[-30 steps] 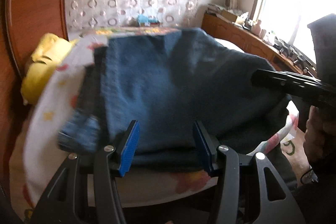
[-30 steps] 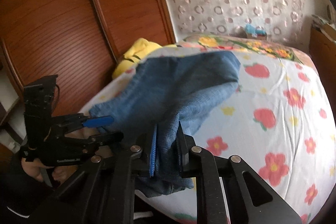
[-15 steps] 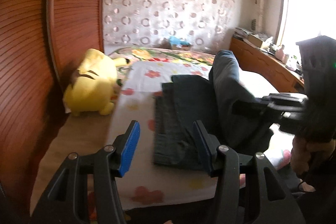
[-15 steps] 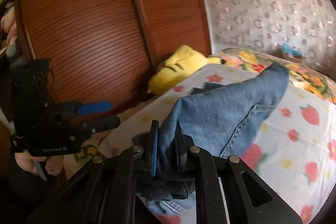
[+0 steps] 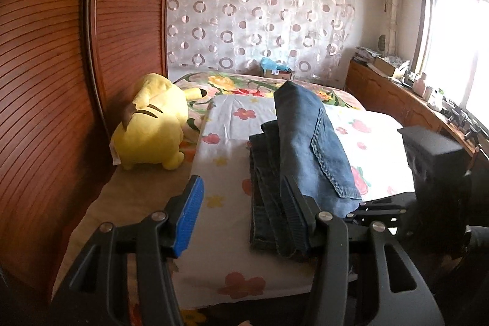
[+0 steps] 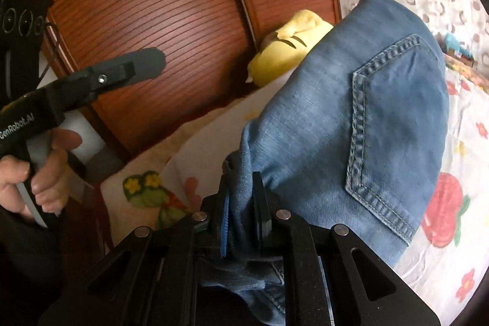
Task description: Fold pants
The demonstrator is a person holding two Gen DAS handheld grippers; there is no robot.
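Note:
Blue jeans (image 5: 308, 142) lie partly folded near the front edge of the flowered bed (image 5: 226, 142), with one layer arched up over the rest. My right gripper (image 6: 241, 182) is shut on the denim edge, and the back pocket (image 6: 391, 118) faces up just beyond it. In the left wrist view its black body (image 5: 434, 161) shows at the right, against the raised cloth. My left gripper (image 5: 243, 185) is open with nothing between its blue pads, just left of the jeans. A hand (image 6: 39, 170) holds it at the left, one finger (image 6: 146, 64) pointing toward the wardrobe.
A yellow plush toy (image 5: 152, 124) sits at the bed's left edge beside the brown slatted wardrobe doors (image 5: 45, 81). A wooden sideboard (image 5: 397, 100) with clutter runs under the window on the right. A patterned curtain (image 5: 259, 14) hangs behind the bed.
The left gripper has drawn back and to the left, off the jeans. The right gripper has carried its held denim across toward the wardrobe side and lower, so the pocket side now arches over.

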